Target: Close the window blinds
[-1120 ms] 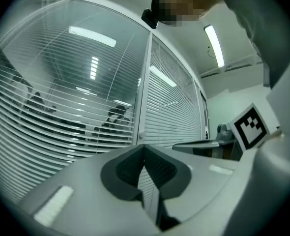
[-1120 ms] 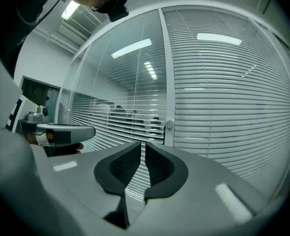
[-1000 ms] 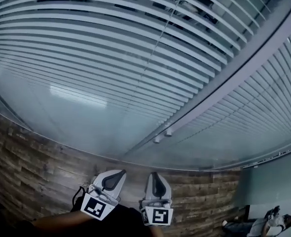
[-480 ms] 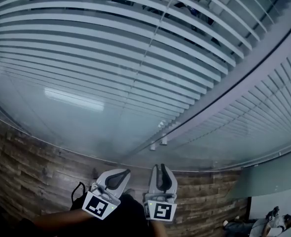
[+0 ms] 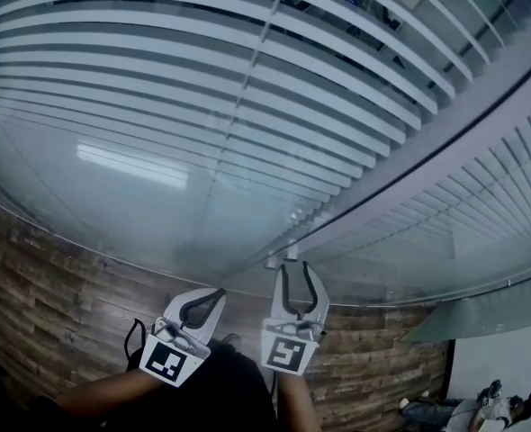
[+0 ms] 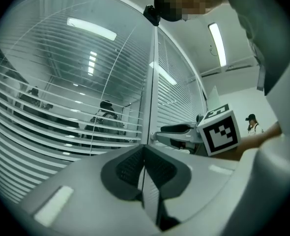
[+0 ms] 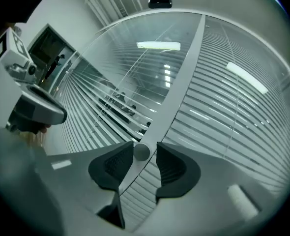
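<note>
Right claw (image 7: 144, 142) is released. Its jaws have just been opening, and they stand apart with the little round knob (image 7: 142, 152) of the blind's wand sitting between the pads. The knob is close to the pad on the left in the right gripper view, maybe brushing it, and there's a clear gap to the other pad, so I wouldn't call it a grip.

The pale window post (image 7: 184, 68) runs up and away from that claw, straight beyond the knob. The blinds (image 7: 223, 112) hang ahead of the claw on both sides of the post. The slats aren't flat shut, since you can see dark gaps and stuff behind the glass between them, mostly on the panel to the claw's left.

Left claw (image 6: 144, 147) is clenched, with the pads meeting at the tips and nothing pinched in them. It's just beside the right claw, on that one's left, pointing at the same window but not touching the blinds as far as I can see. Through the slats ahead of it there are a couple of people (image 6: 105, 119) on the far side of the glass.

In the head view both claws are low down, with a wood-plank surface (image 5: 49, 277) under and around them. The slats fill everything above their tips.
</note>
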Available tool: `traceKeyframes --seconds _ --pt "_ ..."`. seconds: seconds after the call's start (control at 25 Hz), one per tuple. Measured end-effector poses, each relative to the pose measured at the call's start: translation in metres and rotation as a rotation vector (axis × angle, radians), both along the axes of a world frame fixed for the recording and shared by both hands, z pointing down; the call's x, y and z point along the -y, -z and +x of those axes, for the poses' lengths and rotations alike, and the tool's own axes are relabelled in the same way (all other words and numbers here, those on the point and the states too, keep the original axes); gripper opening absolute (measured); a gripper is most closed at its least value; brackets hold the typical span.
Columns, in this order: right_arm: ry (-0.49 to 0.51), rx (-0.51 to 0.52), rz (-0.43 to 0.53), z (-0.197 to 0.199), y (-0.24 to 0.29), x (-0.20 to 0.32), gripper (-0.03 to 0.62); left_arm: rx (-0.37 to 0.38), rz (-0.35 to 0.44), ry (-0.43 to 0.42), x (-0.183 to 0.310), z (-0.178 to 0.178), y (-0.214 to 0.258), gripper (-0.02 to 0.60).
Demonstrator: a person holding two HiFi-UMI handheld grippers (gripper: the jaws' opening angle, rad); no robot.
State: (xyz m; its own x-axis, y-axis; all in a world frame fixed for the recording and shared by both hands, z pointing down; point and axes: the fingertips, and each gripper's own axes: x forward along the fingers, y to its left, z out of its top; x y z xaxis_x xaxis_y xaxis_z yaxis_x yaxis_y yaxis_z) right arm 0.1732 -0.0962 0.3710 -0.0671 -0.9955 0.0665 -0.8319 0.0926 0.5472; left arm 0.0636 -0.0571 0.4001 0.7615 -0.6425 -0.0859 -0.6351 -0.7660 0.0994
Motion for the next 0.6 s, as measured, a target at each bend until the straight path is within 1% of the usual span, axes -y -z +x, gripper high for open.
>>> traceKeyframes --seconds 0.2,0.32,0.4,0.48,0.6 --pt "-0.042 -0.114 -0.038 -0.006 -0.008 0.005 0.132 0.005 -0.009 -0.006 0.010 -0.012 -0.006 0.000" --pt "-0.070 -0.128 -0.048 -0.006 -0.011 0.005 0.126 0.001 -0.023 0.000 0.018 -0.016 -0.006 0.000" --pt "-0.083 -0.143 -0.055 -0.007 -0.012 0.007 0.141 0.005 -0.021 -0.015 0.020 -0.016 -0.007 0.000" --pt "-0.095 -0.151 -0.057 -0.007 -0.012 0.009 0.143 0.006 -0.017 -0.032 0.022 -0.015 -0.007 0.000" --pt "-0.103 -0.121 -0.047 -0.005 -0.010 0.010 0.130 0.003 -0.026 -0.041 0.024 -0.017 -0.008 0.000"
